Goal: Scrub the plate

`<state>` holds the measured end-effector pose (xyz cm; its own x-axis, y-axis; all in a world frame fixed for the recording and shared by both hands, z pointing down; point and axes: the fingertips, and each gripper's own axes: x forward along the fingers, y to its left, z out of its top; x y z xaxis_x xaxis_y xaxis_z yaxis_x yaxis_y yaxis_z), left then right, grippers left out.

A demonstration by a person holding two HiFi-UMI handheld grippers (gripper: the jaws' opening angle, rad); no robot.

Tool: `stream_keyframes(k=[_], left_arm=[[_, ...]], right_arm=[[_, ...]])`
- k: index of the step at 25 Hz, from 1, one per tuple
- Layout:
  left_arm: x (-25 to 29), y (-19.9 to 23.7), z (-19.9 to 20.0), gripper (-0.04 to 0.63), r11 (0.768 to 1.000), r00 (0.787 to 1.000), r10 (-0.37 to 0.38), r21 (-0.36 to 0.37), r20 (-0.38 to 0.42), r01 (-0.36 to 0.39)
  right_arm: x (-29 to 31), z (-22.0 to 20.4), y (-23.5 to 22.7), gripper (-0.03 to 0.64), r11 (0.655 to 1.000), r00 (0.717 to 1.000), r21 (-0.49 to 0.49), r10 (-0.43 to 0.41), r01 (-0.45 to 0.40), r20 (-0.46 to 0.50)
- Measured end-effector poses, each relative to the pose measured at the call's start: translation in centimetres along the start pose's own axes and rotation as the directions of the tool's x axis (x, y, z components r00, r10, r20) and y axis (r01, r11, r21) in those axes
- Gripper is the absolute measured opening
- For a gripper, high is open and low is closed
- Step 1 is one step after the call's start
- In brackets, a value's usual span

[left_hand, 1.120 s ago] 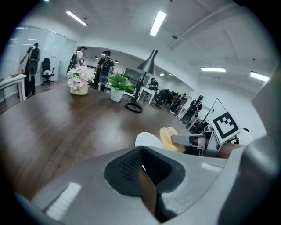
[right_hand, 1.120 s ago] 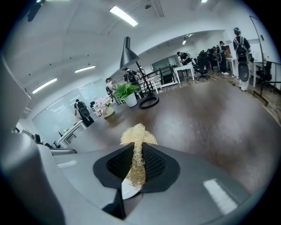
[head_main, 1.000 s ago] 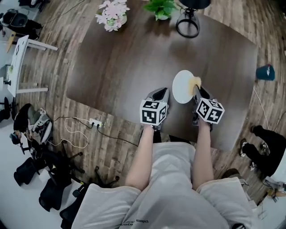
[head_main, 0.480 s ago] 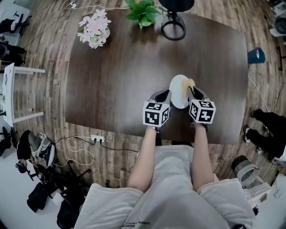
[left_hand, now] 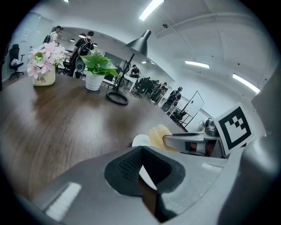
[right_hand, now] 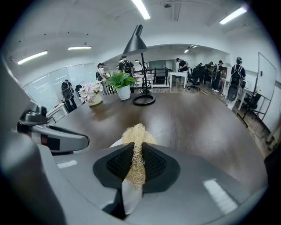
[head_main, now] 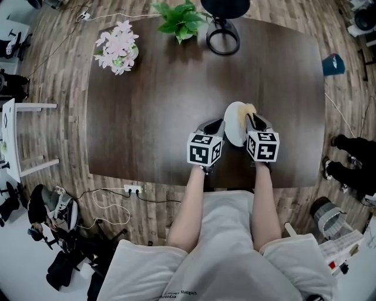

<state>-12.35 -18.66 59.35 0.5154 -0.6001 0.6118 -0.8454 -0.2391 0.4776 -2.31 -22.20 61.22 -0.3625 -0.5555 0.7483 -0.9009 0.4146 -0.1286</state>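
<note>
Both of my grippers have come closer together since a second ago, and the plate point(head_main: 234, 122) between them looks different. Back then it lay flat and looked round. Now it looks thin, like an egg, so I think it is tipped up off the table point(head_main: 153, 106).

My left gripper point(head_main: 216, 126) is pinching the plate's rim. In the left gripper view the white rim sits right between the two dark pads, and they are closed on it. My right gripper point(head_main: 254, 120) is pinching the scrubber point(right_hand: 137, 154), a scratchy yellow bundle. The pads press on it, and its top sticks out past them. That top seems to touch the plate.

The plate is well apart from the black lamp base point(head_main: 222, 42), on the side of it nearer to me. The green plant point(head_main: 179, 17) stands just beside the lamp base, on its left. The pink flowers point(head_main: 116, 47) are further left of the lamp base.

I think the getting-ready part is done. One gripper holds the plate steady and the other has the scrubber on it, so the rubbing can go on. I need to rub back and forth without pushing too hard. If my left grip slips, the plate could drop onto the table. I cannot tell if the plate is dirty.
</note>
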Motion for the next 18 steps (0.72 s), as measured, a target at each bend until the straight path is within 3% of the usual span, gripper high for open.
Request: stream_keyframes(k=[8,14,18], left_arm=[[0.9,0.0,1.1,0.002,0.999,0.999,-0.035,0.033,-0.026,0.036],[1.0,0.9,1.3,0.002,0.999,0.999,-0.034,0.034,-0.037,0.035],[1.0,1.2,1.6,0.002,0.999,0.999,-0.028,0.030,-0.030,0.029]], right_arm=[[1.3,0.7,-0.1,0.073,0.998,0.999,-0.061,-0.024,0.021,-0.036],[3.0,0.0,0.9,0.073,0.986,0.993,-0.166,-0.035,0.016,-0.113],[3.1,-0.1,1.1,0.072,0.986,0.992,-0.169,-0.028,0.007,-0.120]])
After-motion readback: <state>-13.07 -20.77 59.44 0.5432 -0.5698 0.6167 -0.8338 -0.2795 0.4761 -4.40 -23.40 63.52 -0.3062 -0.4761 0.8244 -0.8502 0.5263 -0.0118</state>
